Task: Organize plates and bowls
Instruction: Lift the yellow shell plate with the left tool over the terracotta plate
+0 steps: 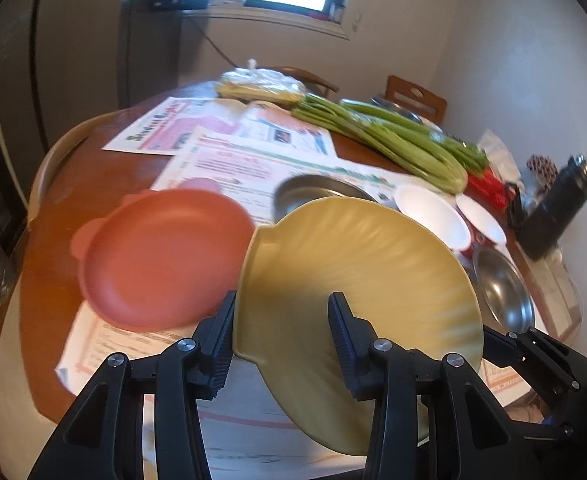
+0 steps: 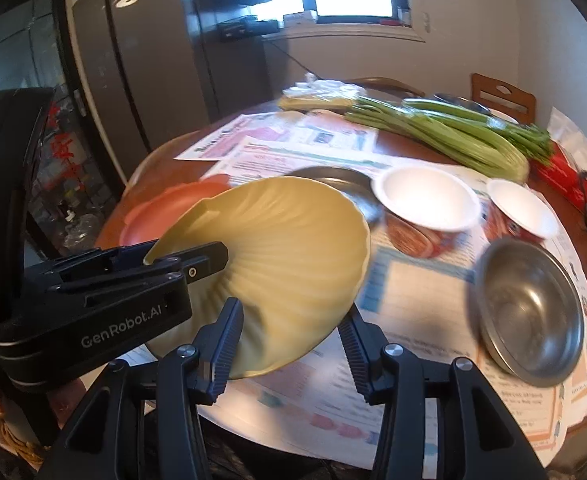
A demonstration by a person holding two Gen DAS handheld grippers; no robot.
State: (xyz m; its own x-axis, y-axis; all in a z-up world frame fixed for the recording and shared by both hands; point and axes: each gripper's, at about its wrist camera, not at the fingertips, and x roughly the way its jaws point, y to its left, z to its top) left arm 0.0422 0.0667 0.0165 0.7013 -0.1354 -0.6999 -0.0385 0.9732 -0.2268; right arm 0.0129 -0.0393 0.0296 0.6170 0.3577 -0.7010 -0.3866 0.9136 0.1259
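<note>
Above the counter [image 2: 433,304], the yellow plate [image 2: 293,256] hung tilted, its rim clamped by both tools: left tool [image 1: 281,320] at nine o'clock, right tool [image 2: 293,328] at six.

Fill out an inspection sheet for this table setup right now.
Surface: round wooden table, flyers spread over it.
Job's things: yellow plate lifted and tilted; orange plate; two white bowls; steel bowl.
Clutter: celery, dark bottle.
Grippers: left gripper shut on the yellow plate's rim; right gripper straddles its near edge, contact unclear.
Cables: dark cord on the wall.
Surroundings: window, chairs.
</note>
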